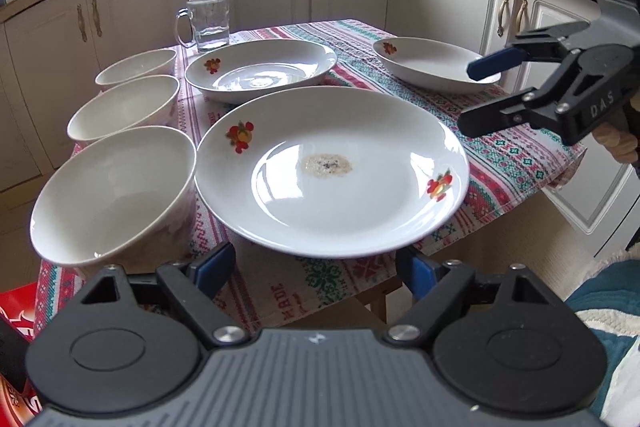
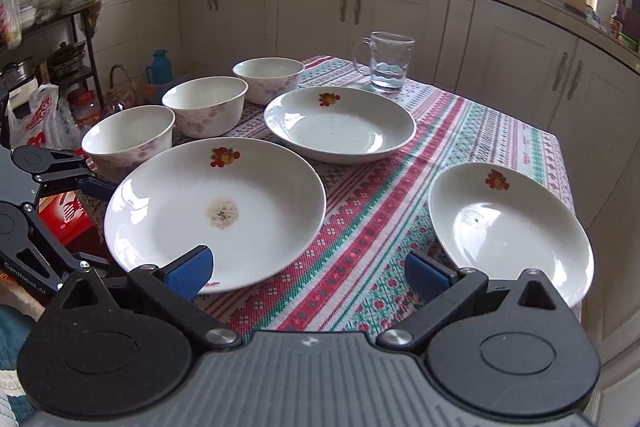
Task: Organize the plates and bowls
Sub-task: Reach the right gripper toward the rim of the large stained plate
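Nearest the left gripper (image 1: pixel 316 269), whose fingers stand wide and empty, lies the stained plate (image 1: pixel 332 167) on the desk (image 1: pixel 520 163), with three bowls (image 1: pixel 116 195) in a row to its left. Beside it the right gripper (image 2: pixel 308 271), also wide and holding nothing, hovers between that plate and a smaller plate (image 2: pixel 508 231) at the desk's right edge. Further off sits a third plate (image 1: pixel 260 69), then a glass mug (image 1: pixel 210 23). Nothing is stacked yet; the next move probably calls for gripping a plate by its rim. The near desk edge is hidden behind the gripper bodies.
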{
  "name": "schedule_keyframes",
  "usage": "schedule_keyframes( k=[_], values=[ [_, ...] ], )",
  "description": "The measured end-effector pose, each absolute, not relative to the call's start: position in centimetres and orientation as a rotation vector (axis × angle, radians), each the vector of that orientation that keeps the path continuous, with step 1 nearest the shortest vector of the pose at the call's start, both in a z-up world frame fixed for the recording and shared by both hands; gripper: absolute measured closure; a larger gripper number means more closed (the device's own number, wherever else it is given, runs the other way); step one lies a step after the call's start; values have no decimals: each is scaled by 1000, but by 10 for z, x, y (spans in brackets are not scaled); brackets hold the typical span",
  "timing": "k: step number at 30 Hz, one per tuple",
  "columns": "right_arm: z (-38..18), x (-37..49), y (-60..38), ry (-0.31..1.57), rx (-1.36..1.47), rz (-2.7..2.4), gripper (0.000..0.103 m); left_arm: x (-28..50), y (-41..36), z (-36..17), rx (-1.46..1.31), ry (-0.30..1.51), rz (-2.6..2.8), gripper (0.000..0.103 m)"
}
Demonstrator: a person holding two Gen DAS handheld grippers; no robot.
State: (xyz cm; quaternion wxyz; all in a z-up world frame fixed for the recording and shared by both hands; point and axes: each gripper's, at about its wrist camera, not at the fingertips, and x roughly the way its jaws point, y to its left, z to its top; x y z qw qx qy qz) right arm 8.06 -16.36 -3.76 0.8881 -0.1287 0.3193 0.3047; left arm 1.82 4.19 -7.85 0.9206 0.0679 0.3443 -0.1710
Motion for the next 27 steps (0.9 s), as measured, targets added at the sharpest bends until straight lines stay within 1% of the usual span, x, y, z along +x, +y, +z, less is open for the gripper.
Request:
schedule_keyframes(
  k=[9,19,24,27],
  values=[
    [-37,114,-144,681,-333,825,0,18,30,-76,150,721,-291,17],
    [-44,163,-124,749,-381,997,0,26,21,-75,114,768,-238,17],
    [-49,184,-115,790,-384,1046,7,25,18,-75,112,777,-220,17],
    [-50,199,-109,830,-357,1075,14,24,17,-74,112,780,-210,17]
  ],
)
